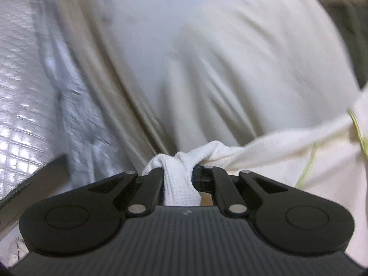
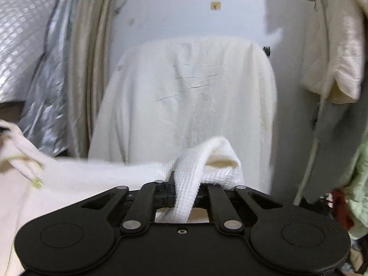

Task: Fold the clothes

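A white waffle-knit garment (image 1: 276,147) with thin yellow-green trim is stretched between both grippers. My left gripper (image 1: 178,174) is shut on a bunched corner of it, and the cloth runs off to the right. My right gripper (image 2: 186,188) is shut on another bunched edge of the same garment (image 2: 96,174), which runs off to the left. The garment hangs in the air in front of a surface draped with cream cloth (image 2: 191,87).
A silver quilted cover (image 1: 20,87) and beige curtain folds (image 2: 87,69) lie to the left. A white wall (image 2: 184,7) is behind. Cream quilted cloth (image 2: 338,46) hangs at upper right, with a grey garment (image 2: 340,142) and pale green fabric (image 2: 361,184) below it.
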